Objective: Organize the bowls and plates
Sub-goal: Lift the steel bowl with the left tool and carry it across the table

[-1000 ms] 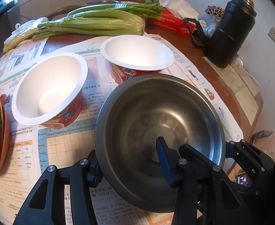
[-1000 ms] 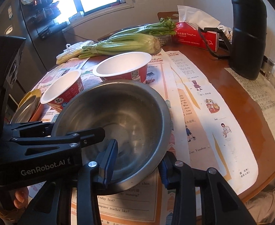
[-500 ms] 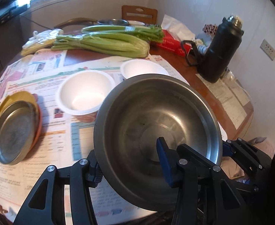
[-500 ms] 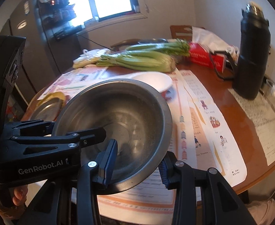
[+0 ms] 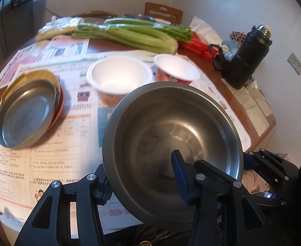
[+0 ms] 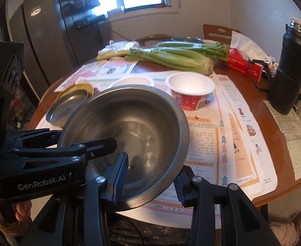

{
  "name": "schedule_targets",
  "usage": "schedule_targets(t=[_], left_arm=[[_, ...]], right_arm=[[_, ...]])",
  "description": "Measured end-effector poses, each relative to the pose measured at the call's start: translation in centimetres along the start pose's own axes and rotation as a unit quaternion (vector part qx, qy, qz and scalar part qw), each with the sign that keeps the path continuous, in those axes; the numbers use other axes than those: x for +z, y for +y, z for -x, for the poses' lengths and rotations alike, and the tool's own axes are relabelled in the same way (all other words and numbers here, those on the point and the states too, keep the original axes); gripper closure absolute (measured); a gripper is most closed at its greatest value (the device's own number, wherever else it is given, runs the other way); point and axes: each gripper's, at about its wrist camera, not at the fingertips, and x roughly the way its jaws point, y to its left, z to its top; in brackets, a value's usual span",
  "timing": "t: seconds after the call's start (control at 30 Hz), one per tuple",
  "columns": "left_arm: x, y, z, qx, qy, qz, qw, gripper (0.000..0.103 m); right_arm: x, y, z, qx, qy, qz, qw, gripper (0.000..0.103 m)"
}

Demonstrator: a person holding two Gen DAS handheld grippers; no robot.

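Round wooden table (image 6: 261, 110) by a window, spread with newspaper (image 5: 54, 151). Far side: celery (image 5: 134, 34), a bagged yellow item, a red tissue box (image 6: 242, 65), a black flask (image 6: 290, 69). Chair back (image 5: 163, 13) behind the table; dark fridge on the left in the right wrist view.

Steel bowl (image 5: 171, 135) is lifted clear of the table, tilted, over the near edge. Both grippers hold it by the rim.

Left gripper (image 5: 140, 182): closed on the bowl's near-left rim, one finger inside the bowl, the other outside under the wall. Same gripper shows in the right wrist view (image 6: 84, 143), clamped at the bowl's left side.

Right gripper (image 6: 150, 176): clamped on the near rim, blue-padded finger (image 6: 119, 174) inside, the other outside below the rim. Grip just starting to loosen; bowl wall between the pads.

On the newspaper beyond: two white paper bowls with red sides, one (image 5: 119, 78) left of the other (image 5: 176, 69), just beside each other. Further left, a steel plate (image 5: 25, 110) stacked on an orange and a gold plate.
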Motion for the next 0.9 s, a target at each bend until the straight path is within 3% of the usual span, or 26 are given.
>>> schedule_targets(t=[0.53, 0.77, 0.9], left_arm=[[-0.4, 1.4, -3.6, 0.006, 0.026, 0.003, 0.9996, 0.052], [0.0, 0.6, -4.2, 0.032, 0.029, -0.004, 0.9991, 0.051], [0.1, 0.5, -4.3, 0.043, 0.032, -0.009, 0.9985, 0.050]], right_arm=[[-1.0, 0.4, -3.6, -0.003, 0.039, 0.004, 0.999, 0.060], [-0.9, 0.1, -3.2, -0.015, 0.025, 0.016, 0.999, 0.060], [-1.0, -0.5, -3.9, 0.004, 0.031, 0.005, 1.000, 0.060]])
